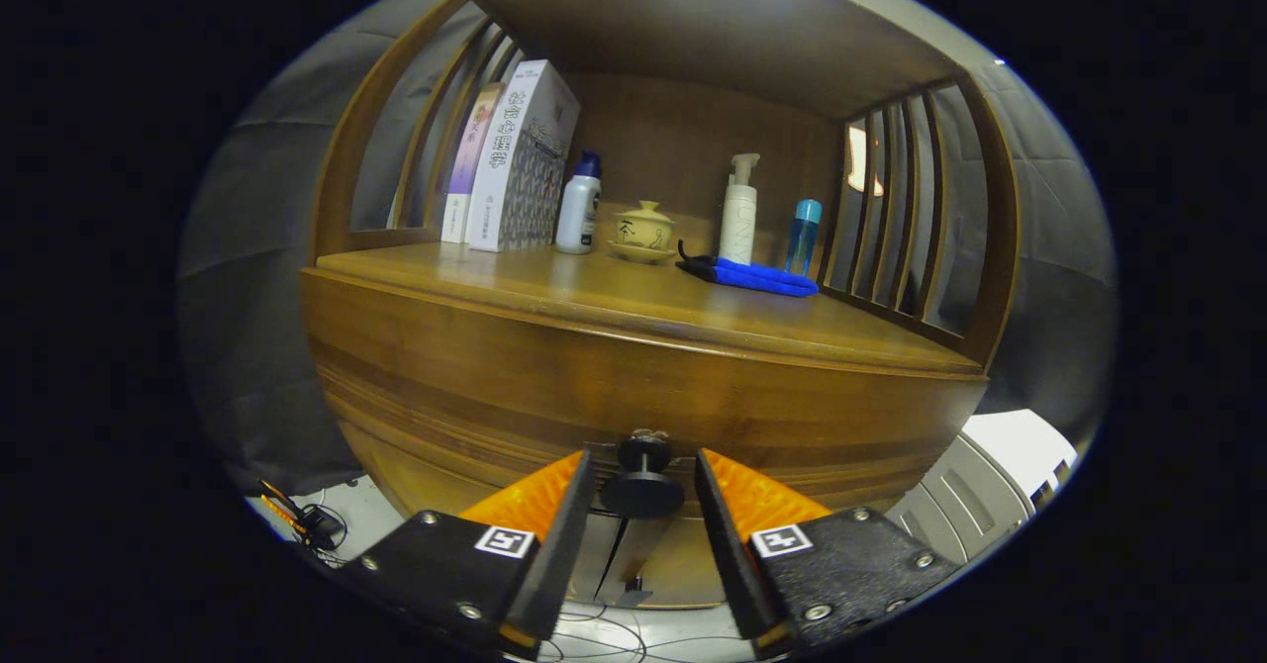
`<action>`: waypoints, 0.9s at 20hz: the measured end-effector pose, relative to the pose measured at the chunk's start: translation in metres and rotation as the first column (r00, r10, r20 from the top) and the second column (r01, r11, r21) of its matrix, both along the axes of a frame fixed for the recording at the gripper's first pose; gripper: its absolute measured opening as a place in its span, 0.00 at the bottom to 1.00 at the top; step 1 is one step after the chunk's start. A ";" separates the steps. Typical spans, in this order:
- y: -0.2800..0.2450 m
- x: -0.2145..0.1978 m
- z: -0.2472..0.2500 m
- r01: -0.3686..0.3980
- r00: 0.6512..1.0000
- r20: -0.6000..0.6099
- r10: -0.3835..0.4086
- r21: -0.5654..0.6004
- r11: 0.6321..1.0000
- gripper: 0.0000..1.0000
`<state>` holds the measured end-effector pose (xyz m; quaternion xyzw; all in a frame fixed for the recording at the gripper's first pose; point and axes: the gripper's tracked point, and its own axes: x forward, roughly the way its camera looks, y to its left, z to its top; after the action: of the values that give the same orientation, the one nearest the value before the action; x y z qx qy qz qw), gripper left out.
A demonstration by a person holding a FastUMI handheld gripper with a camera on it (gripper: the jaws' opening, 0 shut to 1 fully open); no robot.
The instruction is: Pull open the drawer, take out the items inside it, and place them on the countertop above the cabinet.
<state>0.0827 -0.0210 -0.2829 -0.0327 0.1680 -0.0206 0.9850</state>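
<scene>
Flanking the dark round knob (643, 485) of the drawer (633, 396), the gripper (644, 490) sits level with the wooden cabinet front, its two fingers spread wide, one on each side of the knob with a gap on both sides, neither pressing it. The drawer front looks closed, flush with the cabinet face; nothing of its inside is visible. Above it runs the countertop (633, 302), a wooden shelf with slatted sides. On it, from one end to the other: two upright books (510, 163) leaning together, a white bottle with a blue cap (579, 206), a small yellow lidded cup (643, 228) on a saucer, a white pump bottle (738, 213), a blue bottle (804, 236), and a folded blue cloth (757, 275) lying just before the pump bottle. Below, cables (302, 520) trail over a pale floor.
</scene>
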 end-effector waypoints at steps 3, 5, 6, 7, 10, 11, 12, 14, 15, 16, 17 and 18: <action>0.001 0.001 -0.001 0.000 1.000 -0.011 0.000 0.031 1.000 0.48; 0.000 0.000 -0.001 -0.010 1.000 -0.027 0.011 0.044 0.999 0.43; 0.000 0.000 -0.002 -0.010 0.999 -0.029 0.012 0.052 0.999 0.40; 0.000 0.000 -0.002 -0.001 1.000 -0.030 0.003 0.059 0.998 0.37; 0.000 -0.001 -0.003 0.019 1.000 -0.019 -0.018 0.033 0.999 0.32; 0.001 -0.001 -0.004 0.019 1.000 -0.013 -0.018 0.019 1.000 0.32; 0.000 -0.001 -0.004 0.020 1.000 -0.012 -0.020 0.012 1.000 0.32; 0.000 -0.003 -0.005 0.033 0.999 -0.021 -0.032 0.019 0.999 0.31; 0.000 -0.007 -0.005 0.040 0.999 -0.026 -0.039 0.025 0.999 0.31; 0.000 -0.011 -0.004 0.047 0.999 -0.027 -0.046 0.027 0.999 0.31; 0.000 -0.017 -0.005 0.051 0.998 -0.027 -0.051 0.025 0.998 0.31; 0.000 -0.024 -0.004 0.055 0.998 -0.026 -0.054 0.023 0.998 0.32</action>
<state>0.0591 -0.0208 -0.2868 -0.0169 0.1817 -0.0452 0.9822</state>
